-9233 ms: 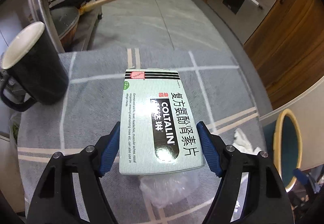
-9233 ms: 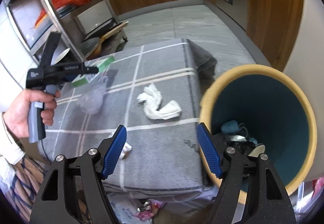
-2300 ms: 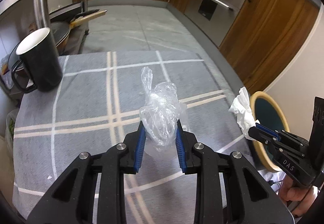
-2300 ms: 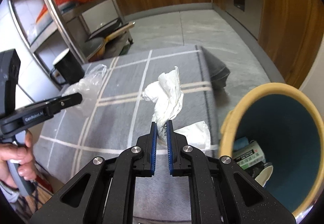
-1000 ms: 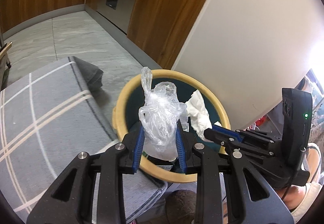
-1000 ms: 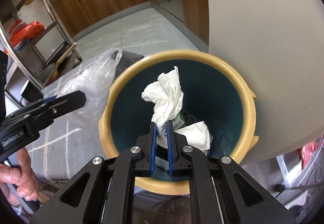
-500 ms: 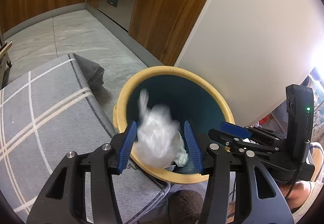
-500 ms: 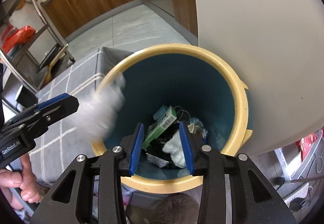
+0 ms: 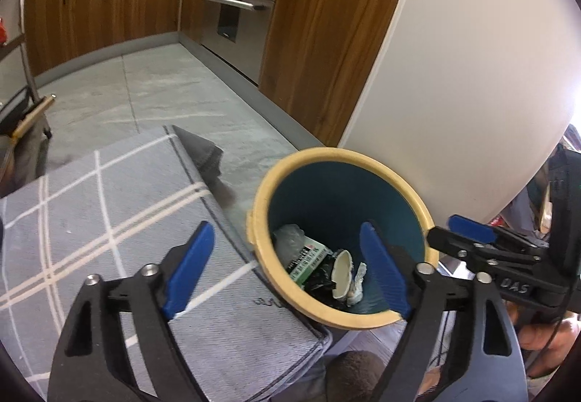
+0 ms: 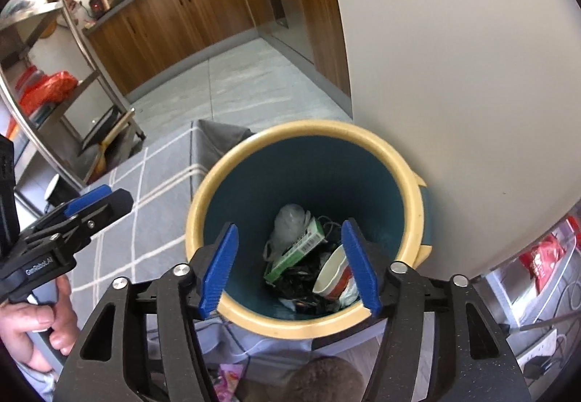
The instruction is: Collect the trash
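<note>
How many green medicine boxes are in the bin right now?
1. A single green medicine box lies tilted among the trash in the bin, beside the clear plastic bag. Others may be buried underneath.

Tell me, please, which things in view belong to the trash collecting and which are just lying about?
Job:
trash bin
plastic bag
green medicine box
paper cup
left gripper, open
right gripper, open

Lying about:
grey checked cloth
red bag on rack

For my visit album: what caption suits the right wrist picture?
Open right gripper poised above the yellow-rimmed bin, plastic bag and medicine box inside.
</note>
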Action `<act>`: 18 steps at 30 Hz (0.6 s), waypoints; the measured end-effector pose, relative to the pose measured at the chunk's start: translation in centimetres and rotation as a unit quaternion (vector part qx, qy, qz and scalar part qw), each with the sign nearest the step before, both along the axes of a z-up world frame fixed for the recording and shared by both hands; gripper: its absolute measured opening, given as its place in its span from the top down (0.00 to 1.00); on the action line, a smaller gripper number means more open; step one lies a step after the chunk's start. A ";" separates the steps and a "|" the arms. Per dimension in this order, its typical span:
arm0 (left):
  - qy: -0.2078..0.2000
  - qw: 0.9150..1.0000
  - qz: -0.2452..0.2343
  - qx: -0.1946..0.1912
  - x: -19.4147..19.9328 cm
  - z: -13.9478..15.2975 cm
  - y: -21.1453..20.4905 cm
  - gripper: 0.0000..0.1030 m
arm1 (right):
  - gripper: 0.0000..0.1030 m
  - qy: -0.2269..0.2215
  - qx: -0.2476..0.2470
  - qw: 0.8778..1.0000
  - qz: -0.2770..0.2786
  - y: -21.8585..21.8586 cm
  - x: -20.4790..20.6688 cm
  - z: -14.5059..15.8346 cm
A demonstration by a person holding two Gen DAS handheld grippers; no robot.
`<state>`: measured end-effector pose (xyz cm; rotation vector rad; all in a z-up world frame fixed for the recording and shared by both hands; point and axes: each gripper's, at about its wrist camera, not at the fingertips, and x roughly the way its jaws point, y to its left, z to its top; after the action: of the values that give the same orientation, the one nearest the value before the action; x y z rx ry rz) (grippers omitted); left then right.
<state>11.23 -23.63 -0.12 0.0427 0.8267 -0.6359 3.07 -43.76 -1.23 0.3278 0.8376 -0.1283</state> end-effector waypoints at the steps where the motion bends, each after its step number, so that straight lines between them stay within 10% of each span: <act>1: -0.004 1.000 0.003 0.002 -0.1 0.1 0.2 0.15 | 0.26 -0.007 -0.002 1.000 -0.002 0.1 -0.3 0.3; 18: -0.052 0.996 0.068 0.027 -3.0 2.5 1.7 0.06 | 0.10 -0.076 -0.049 0.996 -0.009 0.7 -4.3 3.4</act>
<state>8.22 -21.90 2.35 0.0668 0.7397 -0.4782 -1.19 -43.11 2.17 0.2503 0.6755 -0.1593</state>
